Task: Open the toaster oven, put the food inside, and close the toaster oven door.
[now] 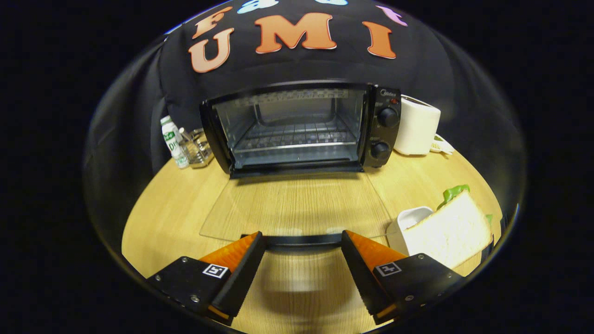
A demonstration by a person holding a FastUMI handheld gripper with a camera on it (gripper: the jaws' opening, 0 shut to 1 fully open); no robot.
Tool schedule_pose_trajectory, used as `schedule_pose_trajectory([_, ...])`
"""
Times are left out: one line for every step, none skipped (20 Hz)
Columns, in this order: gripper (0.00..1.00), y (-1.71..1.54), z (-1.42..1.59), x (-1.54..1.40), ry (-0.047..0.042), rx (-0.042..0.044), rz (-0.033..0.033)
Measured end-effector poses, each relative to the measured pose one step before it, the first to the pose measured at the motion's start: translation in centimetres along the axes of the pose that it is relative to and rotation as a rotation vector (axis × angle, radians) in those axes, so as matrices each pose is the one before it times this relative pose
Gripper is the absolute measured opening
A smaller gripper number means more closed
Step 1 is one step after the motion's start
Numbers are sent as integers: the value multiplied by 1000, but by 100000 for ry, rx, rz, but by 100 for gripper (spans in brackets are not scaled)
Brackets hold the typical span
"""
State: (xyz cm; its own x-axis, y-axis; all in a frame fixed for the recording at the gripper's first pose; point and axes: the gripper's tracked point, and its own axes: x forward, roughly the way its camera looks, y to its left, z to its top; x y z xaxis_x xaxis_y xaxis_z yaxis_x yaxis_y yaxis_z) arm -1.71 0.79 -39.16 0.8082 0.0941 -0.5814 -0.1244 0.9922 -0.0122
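The toaster oven (297,127) is standing open, its glass door (297,208) lying flat on the wooden table (162,218), rack bare. The sandwich (452,227) is waiting in a white dish (404,219) right of the gripper (304,248), whose fingers are spread wide, holding nothing. Loading and closing are judged outstanding.

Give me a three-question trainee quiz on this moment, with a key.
1. True or false: the toaster oven door is closed.
2. What sits on the white plate beside the gripper?
3. The gripper's fingers are: A) pressing the door handle, B) apart, handle between their tips, C) holding bread.

Key: 1. False, it lies flat open on the table. 2. A sandwich showing green filling. 3. B.
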Motion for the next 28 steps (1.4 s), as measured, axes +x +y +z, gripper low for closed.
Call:
schedule_pose_trajectory([99, -279, 899, -361, -292, -378, 998])
schedule_pose_trajectory([99, -426, 728, -474, 364, -875, 1226])
schedule_pose_trajectory([99, -474, 715, -468, 595, -772, 1090])
schedule_pose_trajectory([99, -407, 511, -466, 853, -109, 1607])
schedule_pose_trajectory([99, -334, 376, -431, 1416, -159, 2300])
schedule_pose_trajectory([99, -380, 235, -524, 1526, -335, 2159])
schedule_pose_trajectory([99, -370, 246, -466, 1725, -526, 2425])
schedule_pose_trajectory([99, -399, -20, -493, 2124, -943, 2146])
schedule_pose_trajectory([98, -667, -38, -590, 2487, -1451, 1399])
schedule_pose_trajectory([99, -616, -172, -532, 3168, -1387, 1504])
schedule_pose_trajectory([98, -728, -207, -550, 3648, -946, 1420])
schedule_pose_trajectory([98, -827, -70, -653, 3292, -329, 316])
schedule_pose_trajectory([98, -1079, -80, -562, 3052, -45, 65])
schedule_pose_trajectory([98, -1379, -25, -636, 2889, 196, -879])
schedule_pose_trajectory([98, -1088, -218, -329, 2953, 644, -327])
schedule_pose_trajectory([98, -993, -601, -346, 3813, 673, 515])
schedule_pose_trajectory([99, -888, -457, -19, 3535, 1003, 491])
schedule_pose_trajectory([99, -1212, -607, -21, 3515, 1942, -410])
schedule_pose_trajectory([99, -1160, -432, 61, 3331, 2954, -455])
schedule_pose_trajectory([99, -1009, -271, 15, 1750, 2900, -189])
schedule_pose_trajectory([99, -672, -38, 5, 1468, 3625, 926])
schedule_pose_trajectory([99, -507, 32, -207, 1055, 3813, 1740])
schedule_pose_trajectory([99, -724, 246, -72, 412, 3398, 523])
schedule_pose_trajectory([99, -962, 193, 27, 445, 2078, -85])
schedule_pose_trajectory([99, -806, 192, 118, 707, 1330, -359])
schedule_pose_trajectory([99, -763, -2, 32, 1154, 1241, 271])
schedule_pose_trajectory([99, -465, 55, 123, 1303, 1187, 956])
schedule_pose_trajectory([99, -272, -134, 315, 1608, 1374, 755])
